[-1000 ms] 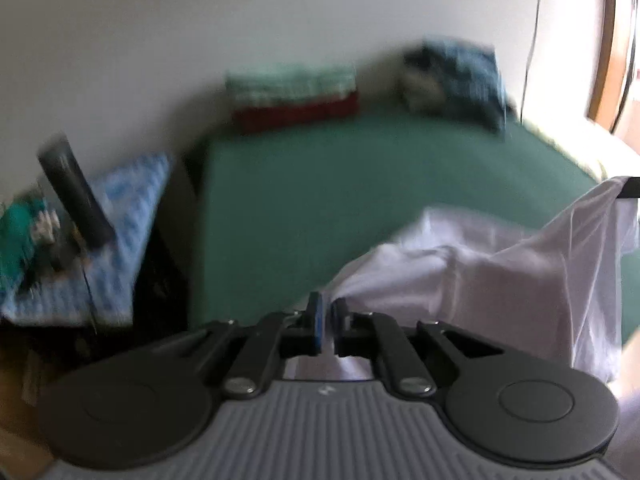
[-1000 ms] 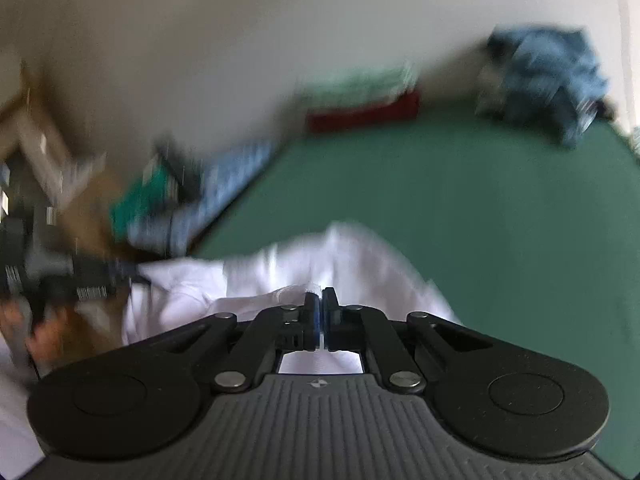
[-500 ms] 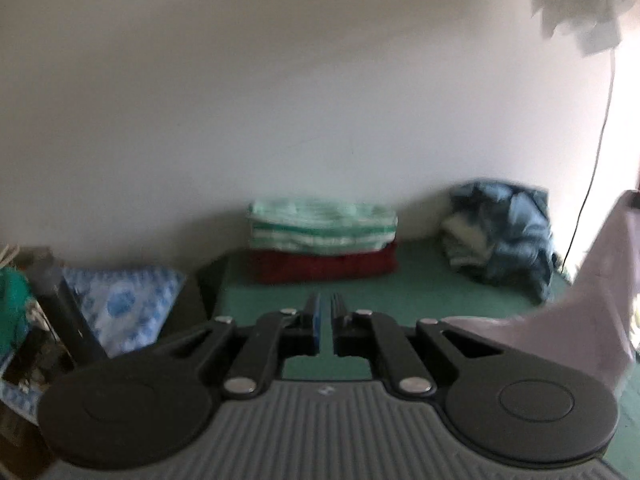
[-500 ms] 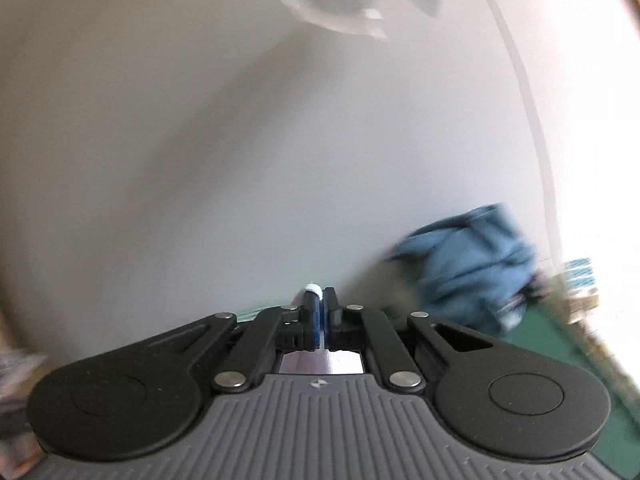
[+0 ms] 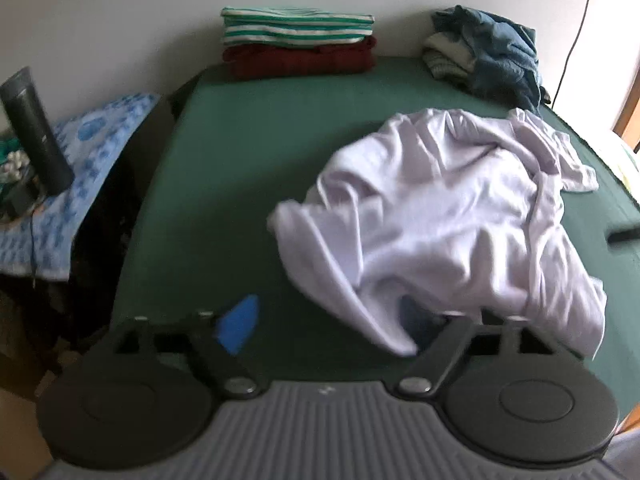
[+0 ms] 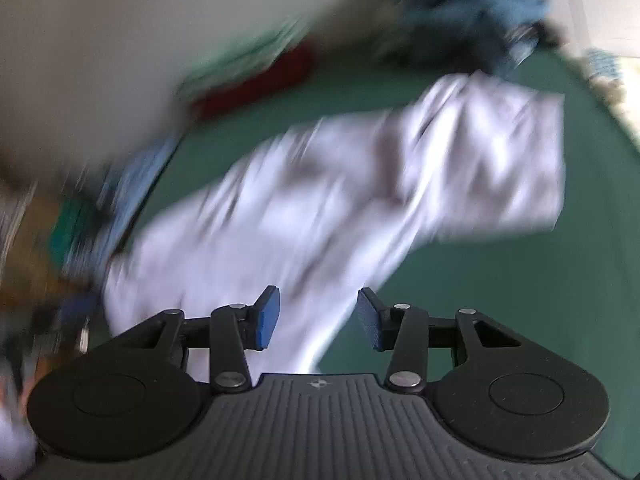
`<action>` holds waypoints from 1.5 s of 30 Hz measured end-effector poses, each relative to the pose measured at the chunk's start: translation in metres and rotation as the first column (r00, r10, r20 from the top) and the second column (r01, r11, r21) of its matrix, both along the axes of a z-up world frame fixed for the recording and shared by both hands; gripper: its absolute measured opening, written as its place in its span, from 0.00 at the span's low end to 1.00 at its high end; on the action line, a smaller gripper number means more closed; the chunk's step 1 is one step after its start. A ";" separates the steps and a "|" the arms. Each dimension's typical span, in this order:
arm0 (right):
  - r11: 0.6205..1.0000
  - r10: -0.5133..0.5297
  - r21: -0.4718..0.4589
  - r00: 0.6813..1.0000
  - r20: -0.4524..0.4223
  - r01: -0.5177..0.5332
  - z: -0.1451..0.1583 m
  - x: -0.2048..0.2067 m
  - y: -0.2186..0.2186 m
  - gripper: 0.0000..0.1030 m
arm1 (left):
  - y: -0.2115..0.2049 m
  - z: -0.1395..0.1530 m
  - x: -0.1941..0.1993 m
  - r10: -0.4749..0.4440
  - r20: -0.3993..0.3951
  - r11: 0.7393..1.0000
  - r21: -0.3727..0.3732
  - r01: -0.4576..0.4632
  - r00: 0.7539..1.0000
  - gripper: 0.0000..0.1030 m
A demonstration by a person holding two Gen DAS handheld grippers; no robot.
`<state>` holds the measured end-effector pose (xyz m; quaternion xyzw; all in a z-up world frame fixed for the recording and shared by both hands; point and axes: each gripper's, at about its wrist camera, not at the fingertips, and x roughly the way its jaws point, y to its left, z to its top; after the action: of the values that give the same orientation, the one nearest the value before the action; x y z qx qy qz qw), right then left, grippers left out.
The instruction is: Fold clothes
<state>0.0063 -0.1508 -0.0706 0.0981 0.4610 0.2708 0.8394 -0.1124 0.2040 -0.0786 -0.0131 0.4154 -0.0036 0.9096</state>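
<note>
White shirt [image 5: 444,216] lies crumpled — long axis seemingly diagonal, near-left to far-right; both grippers' jaws opening, unpinched.

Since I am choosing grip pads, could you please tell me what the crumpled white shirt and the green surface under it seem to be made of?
Crumpled white shirt: thin, soft, matte fabric, probably cotton jersey; it drapes in loose wrinkles.
Green surface: smooth, matte cloth covering, perhaps a fitted sheet; it lies taut and wraps over the edge. The weave is too fine to tell.
</note>
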 end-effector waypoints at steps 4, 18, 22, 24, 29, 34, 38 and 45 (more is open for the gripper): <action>0.983 0.178 -0.057 0.984 0.012 -0.177 -0.013 -0.053 0.033 0.72 | -0.014 -0.009 0.010 -0.007 0.015 1.000 0.017 0.007 1.000 0.90; 0.996 -0.015 0.094 0.998 0.069 0.008 -0.010 -0.049 0.042 0.07 | -0.006 0.023 0.044 -0.022 0.089 0.993 -0.114 0.032 0.996 0.05; 0.915 -0.035 0.402 0.998 0.051 0.011 0.046 -0.053 -0.008 0.08 | 0.011 0.091 0.004 -0.089 0.232 0.972 -0.192 0.135 0.969 0.00; 0.857 -0.017 0.514 0.998 0.062 -0.017 0.072 -0.062 -0.035 0.08 | 0.022 0.116 -0.019 -0.125 0.270 0.954 -0.231 0.191 0.955 0.00; 0.840 -0.076 0.537 0.997 -0.030 0.080 0.078 -0.085 -0.080 0.26 | 0.039 0.113 -0.055 -0.193 0.242 0.939 -0.234 0.251 0.951 0.21; 0.954 -0.270 0.087 0.948 -0.169 0.287 0.033 -0.094 -0.085 0.49 | 0.029 0.038 -0.051 -0.228 -0.024 0.960 -0.172 0.221 0.973 0.38; 0.985 -0.173 0.002 0.975 -0.143 0.175 0.021 -0.107 -0.042 0.50 | 0.011 -0.007 -0.052 -0.246 -0.155 0.969 -0.076 0.237 0.957 0.58; 0.963 -0.021 -0.268 0.999 -0.036 0.011 -0.018 -0.124 0.044 0.63 | -0.031 -0.035 -0.056 -0.302 -0.206 0.948 0.035 0.315 0.931 0.65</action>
<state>-0.1181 -0.1065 -0.0889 -0.0072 0.5086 0.1974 0.8380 -0.1687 0.1733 -0.1137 0.0827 0.5006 -0.1311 0.8517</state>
